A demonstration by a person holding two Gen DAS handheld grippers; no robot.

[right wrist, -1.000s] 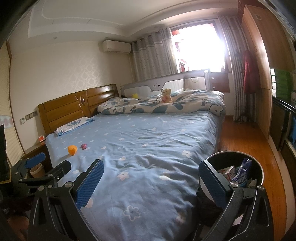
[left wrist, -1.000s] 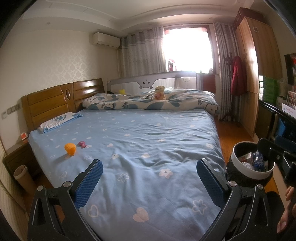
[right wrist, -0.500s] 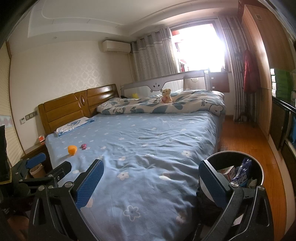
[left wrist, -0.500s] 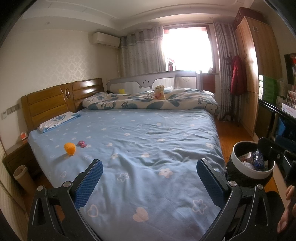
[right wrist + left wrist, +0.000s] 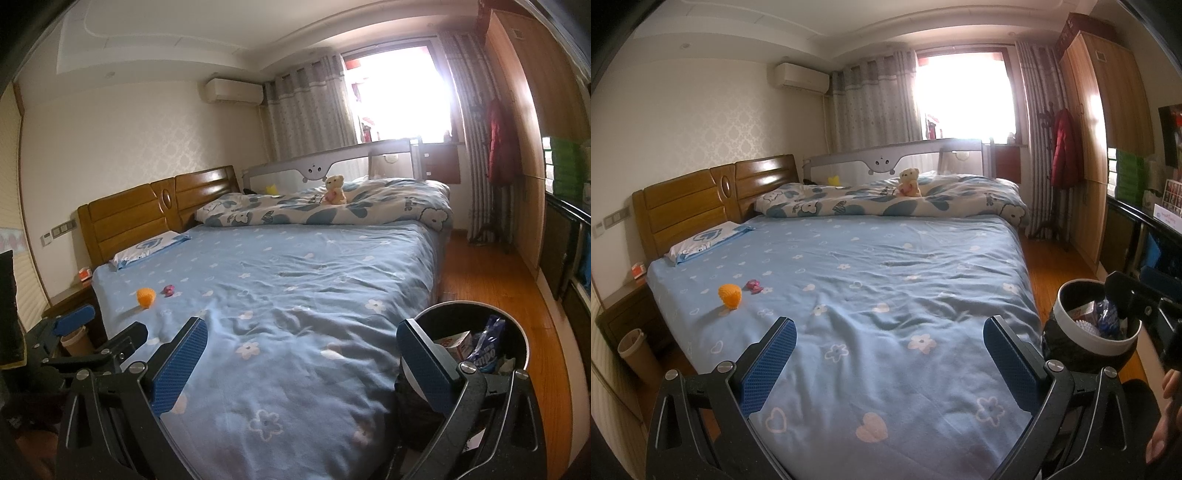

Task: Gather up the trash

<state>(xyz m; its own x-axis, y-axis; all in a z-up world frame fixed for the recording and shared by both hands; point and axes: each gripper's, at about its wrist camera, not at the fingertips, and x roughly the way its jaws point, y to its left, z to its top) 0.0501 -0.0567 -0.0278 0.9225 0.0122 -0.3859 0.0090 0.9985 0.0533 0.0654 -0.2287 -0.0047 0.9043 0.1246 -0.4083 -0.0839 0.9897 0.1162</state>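
My left gripper (image 5: 888, 363) hangs above the foot of the wide bed covered with a light-blue flower-print sheet (image 5: 886, 280), its blue-padded fingers (image 5: 768, 360) spread wide and holding nothing. My right gripper (image 5: 301, 363) is likewise spread and unloaded, beside the round black waste bin with a white rim (image 5: 521, 332), which stands on the wooden floor at the bed's corner and contains a carton and a blue wrapper. The crumpled orange trash item (image 5: 730, 295) lies on the sheet near the wooden headboard (image 5: 701, 199), with a small pink wrapper (image 5: 753, 286) just beside it. Both are well apart from either gripper.
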